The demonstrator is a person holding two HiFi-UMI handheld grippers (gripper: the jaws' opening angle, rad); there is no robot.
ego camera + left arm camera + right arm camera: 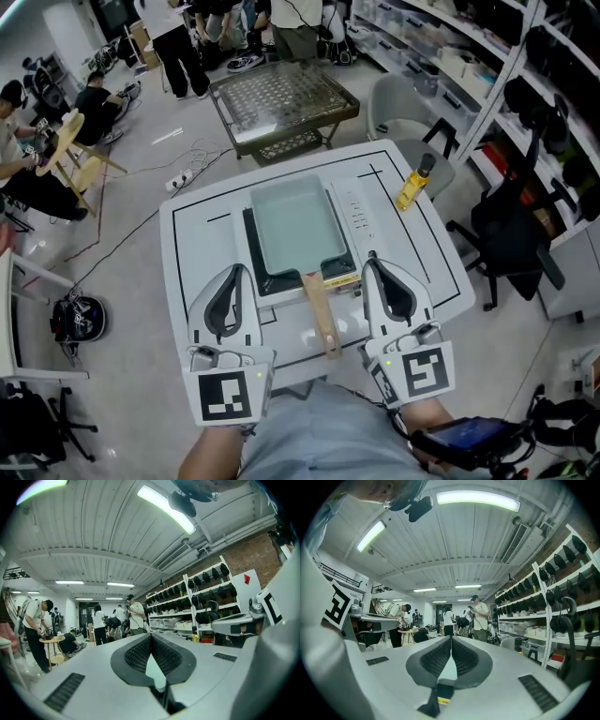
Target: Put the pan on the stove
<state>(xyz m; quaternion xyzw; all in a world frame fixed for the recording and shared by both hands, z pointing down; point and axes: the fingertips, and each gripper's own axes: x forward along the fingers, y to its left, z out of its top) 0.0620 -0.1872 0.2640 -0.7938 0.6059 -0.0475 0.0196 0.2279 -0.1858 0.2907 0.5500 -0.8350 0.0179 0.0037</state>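
Bright, even indoor light came from long ceiling tubes point(478, 497), which were blown out with a greenish fringe. The head view was sharp in the middle; the white table point(202, 239) was near overexposed, with only faint shadows. Both gripper views had strong fisheye bend and black corners. The left gripper point(151, 637) shell was slightly soft up close, and the far shelves point(543, 616) were clearer but grainy.
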